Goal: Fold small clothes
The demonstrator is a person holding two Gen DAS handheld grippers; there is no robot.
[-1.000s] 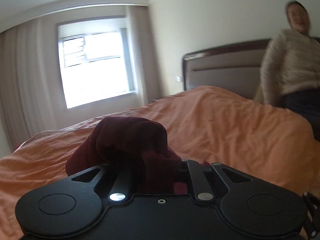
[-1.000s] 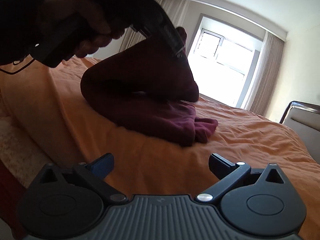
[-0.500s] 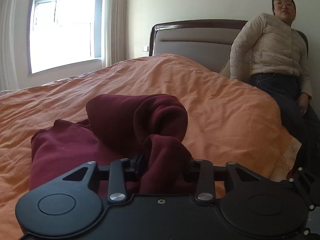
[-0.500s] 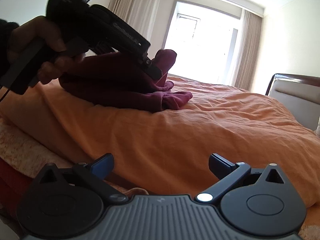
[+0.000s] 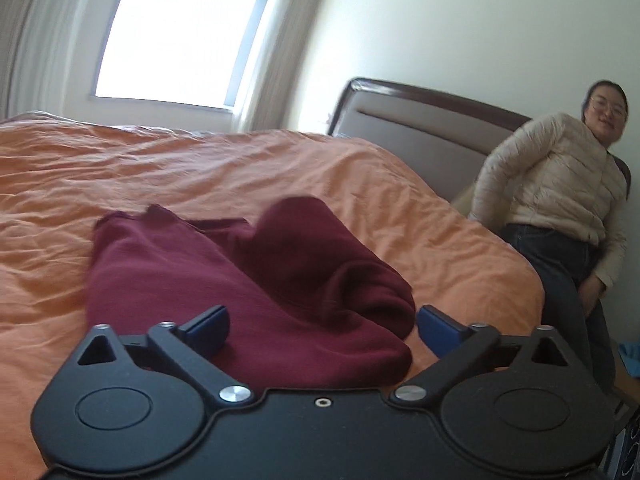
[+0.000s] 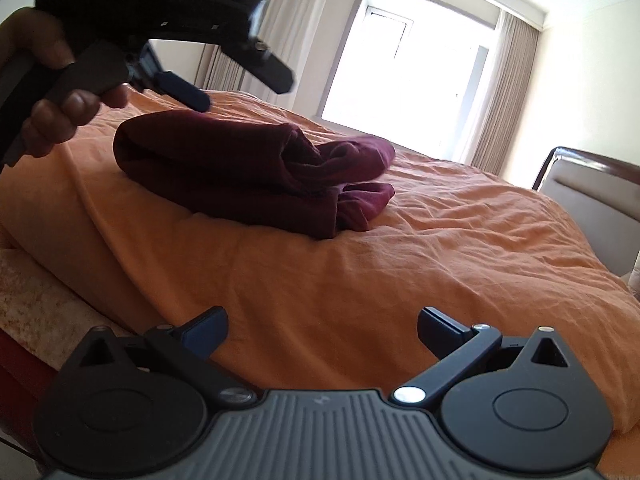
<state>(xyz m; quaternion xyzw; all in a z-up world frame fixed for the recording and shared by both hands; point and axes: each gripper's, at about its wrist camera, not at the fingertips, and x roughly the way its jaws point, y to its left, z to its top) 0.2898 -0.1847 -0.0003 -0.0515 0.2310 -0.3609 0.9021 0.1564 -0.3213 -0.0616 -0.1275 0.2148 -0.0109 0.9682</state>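
Observation:
A dark red garment lies folded in a thick bundle on the orange bedspread. It also shows in the right wrist view, near the bed's corner. My left gripper is open and empty, its jaws spread just above the near edge of the garment. In the right wrist view the left gripper hangs above the bundle without touching it. My right gripper is open and empty, low over the bed's near edge, well short of the garment.
A person in a beige jacket stands beside the bed at the right, next to the padded headboard. A bright window with curtains lies beyond the bed. A patterned cloth hangs under the bedspread at the left.
My left gripper has opened and let go of the red garment, which now lies folded on the bed. The left gripper has lifted off it. The right gripper has stayed open.

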